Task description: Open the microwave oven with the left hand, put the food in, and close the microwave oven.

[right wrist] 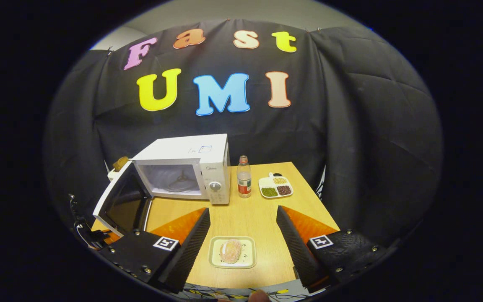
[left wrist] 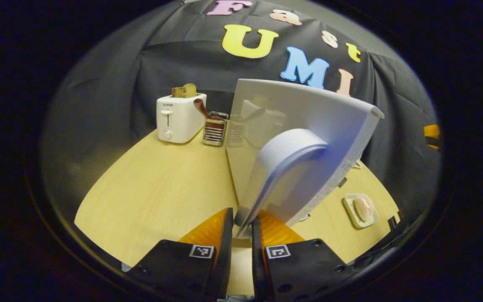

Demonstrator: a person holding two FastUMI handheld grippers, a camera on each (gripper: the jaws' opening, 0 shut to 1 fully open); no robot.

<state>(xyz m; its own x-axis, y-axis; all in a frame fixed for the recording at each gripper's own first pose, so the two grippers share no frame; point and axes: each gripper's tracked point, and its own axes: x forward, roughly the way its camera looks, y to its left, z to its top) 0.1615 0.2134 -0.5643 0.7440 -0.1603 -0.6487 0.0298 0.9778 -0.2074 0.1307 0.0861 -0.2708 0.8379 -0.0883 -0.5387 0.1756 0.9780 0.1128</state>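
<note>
The white microwave oven (right wrist: 185, 170) sits at the far left of the pale wooden table (right wrist: 250, 214), and its white door with the dark window (right wrist: 122, 201) is swung wide open, so the cavity is exposed. In the left gripper view the left gripper (left wrist: 242, 228) has its 2 fingers nearly together, clamped on the lower edge of the door's curved white handle (left wrist: 285, 167).

The food, a pinkish bun on a pale square plate (right wrist: 232, 251), sits near the front edge, right between the spread-apart fingers of the right gripper (right wrist: 241, 235), which holds nothing yet.

My guess is the opening step is basically done, so the trick now: keep the left grip steady so the door doesn't drift back, then lower the right gripper and pinch the plate's rim, not the bun. Keep the plate level and watch the clear bottle with the red label (right wrist: 244, 177) just right of the microwave.
</note>
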